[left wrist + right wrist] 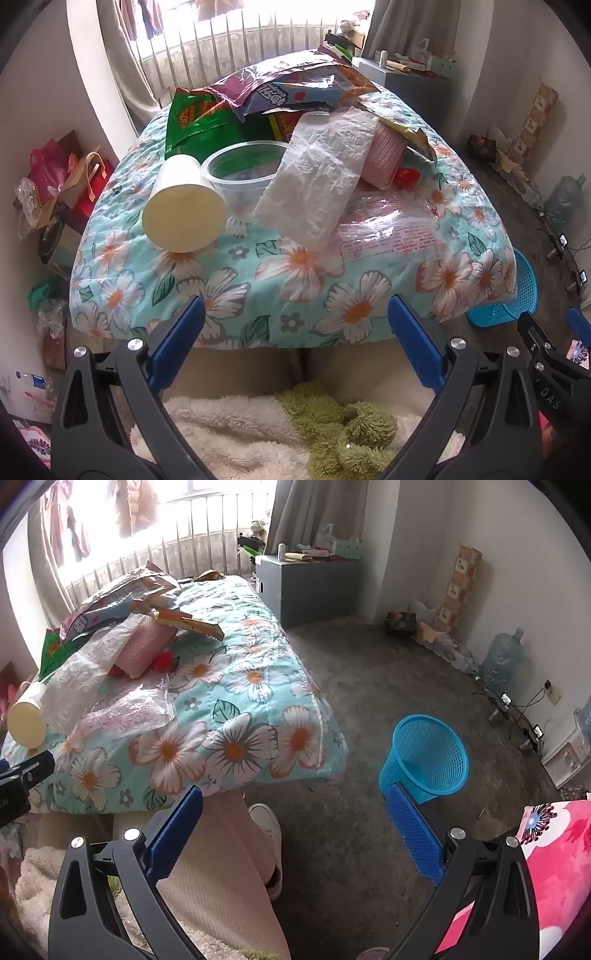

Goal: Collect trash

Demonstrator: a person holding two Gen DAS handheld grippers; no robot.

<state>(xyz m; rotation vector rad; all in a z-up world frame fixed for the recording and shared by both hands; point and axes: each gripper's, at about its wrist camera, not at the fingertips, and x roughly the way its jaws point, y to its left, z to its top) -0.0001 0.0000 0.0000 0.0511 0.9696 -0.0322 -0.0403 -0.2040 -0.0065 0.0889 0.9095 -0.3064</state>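
Both your left hand-held gripper (295, 343) and right hand-held gripper (293, 829) stand wide open and empty. The trash lies heaped on the floral-covered table (295, 295), at twelve o'clock; the blue basket (424, 753) waits at three. The white wrapper (317, 177) looks light, limp and slippery: pinch its near edge.

Legible text is scarce. On the black arm of the right gripper (550, 373), seen at the left wrist view's right edge, white letters read "DAS". The green wrapper (192, 127) carries orange print, upside down, not readable. The blue-white wrapper (291, 94) shows bold white characters, inverted, undeciphered. The clear plastic bag (388, 229) bears rows of fine red print, too small to read.
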